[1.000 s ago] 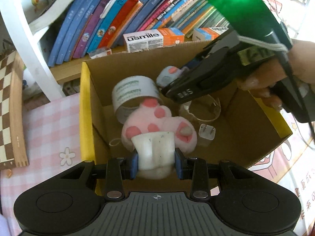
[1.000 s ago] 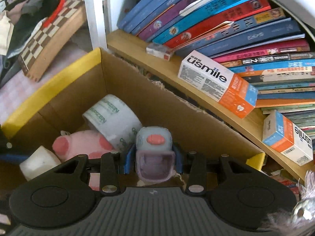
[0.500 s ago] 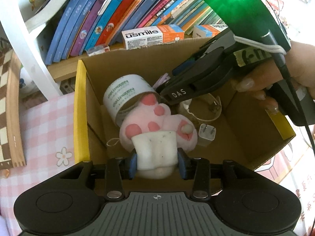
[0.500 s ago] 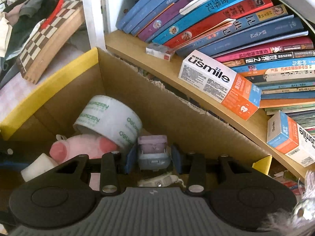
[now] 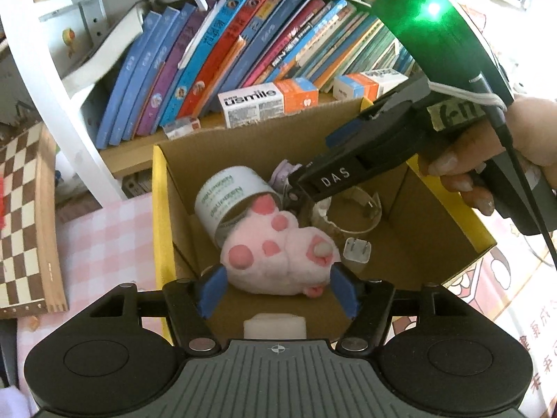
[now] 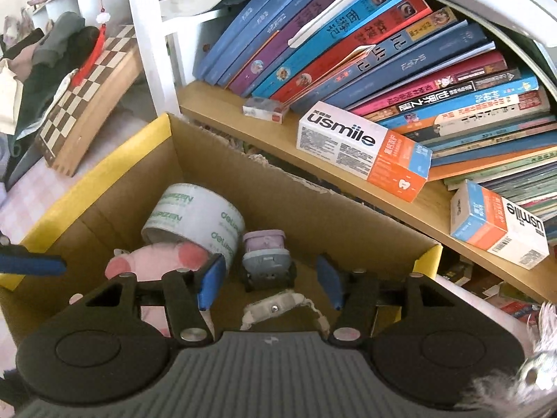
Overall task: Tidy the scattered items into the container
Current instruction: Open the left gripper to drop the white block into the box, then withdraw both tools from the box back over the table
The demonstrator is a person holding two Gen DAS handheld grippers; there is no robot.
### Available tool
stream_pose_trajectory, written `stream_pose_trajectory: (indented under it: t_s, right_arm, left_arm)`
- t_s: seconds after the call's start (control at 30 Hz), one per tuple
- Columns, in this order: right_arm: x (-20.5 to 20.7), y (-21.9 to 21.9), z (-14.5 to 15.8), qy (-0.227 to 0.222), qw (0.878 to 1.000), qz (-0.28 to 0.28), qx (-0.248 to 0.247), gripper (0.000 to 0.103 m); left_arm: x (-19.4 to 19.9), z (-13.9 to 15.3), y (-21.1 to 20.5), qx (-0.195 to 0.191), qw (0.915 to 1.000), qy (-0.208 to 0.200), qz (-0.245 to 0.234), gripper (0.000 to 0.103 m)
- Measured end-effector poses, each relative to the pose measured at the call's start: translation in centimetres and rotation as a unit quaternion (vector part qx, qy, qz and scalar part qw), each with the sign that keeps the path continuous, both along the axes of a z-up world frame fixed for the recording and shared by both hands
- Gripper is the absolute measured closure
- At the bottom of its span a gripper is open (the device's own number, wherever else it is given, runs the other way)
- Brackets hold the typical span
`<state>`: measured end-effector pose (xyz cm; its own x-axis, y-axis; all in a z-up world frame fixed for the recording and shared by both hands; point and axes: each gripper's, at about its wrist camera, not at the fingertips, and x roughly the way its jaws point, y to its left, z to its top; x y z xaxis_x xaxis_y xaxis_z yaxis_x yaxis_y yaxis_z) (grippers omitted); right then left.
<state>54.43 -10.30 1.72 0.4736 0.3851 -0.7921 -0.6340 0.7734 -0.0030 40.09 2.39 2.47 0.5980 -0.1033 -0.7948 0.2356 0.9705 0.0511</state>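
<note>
Left fingers point(image 5: 213, 291): opening, nothing pinched; white sponge block point(image 5: 275, 325) lies below them by the cardboard box's point(image 5: 158, 216) near wall, just released.
Plush paw point(image 5: 278, 254): box middle, against tape roll point(image 5: 222, 196).
Right fingers point(image 6: 211, 280): opening, empty; small toy car point(image 6: 266, 261) rests free by the far wall, beside the watch point(image 6: 278, 308).

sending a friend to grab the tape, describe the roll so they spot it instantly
Look in the open cardboard box with yellow-edged flaps, in front of the bookshelf. The tape roll lies tilted in its back left corner, on the pink plush paw. It is the only white cylinder with green lettering.
</note>
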Motion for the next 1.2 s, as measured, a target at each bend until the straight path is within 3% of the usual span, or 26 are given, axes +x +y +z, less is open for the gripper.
stream_pose_trajectory:
  t_s: [0.53,0.9,1.2]
  right_arm:
    - [-6.5,-0.9,4.9,-0.049,0.999,0.008,0.021,0.046]
    - [-14.0,-2.6,8.1,-0.085,0.995,-0.014,0.052,0.045]
    - [-21.0,-3.9,9.2,-0.116,0.991,-0.037,0.062,0.042]
  left_arm:
    - [-4.9,3.1,-0.6,0.007,0.9966,-0.083,-0.001,0.036]
    - [-10.8,5.1,1.3,-0.016,0.9906,-0.134,0.023,0.03]
    - [-16.8,5.8,1.6,-0.019,0.9854,-0.169,0.004,0.023]
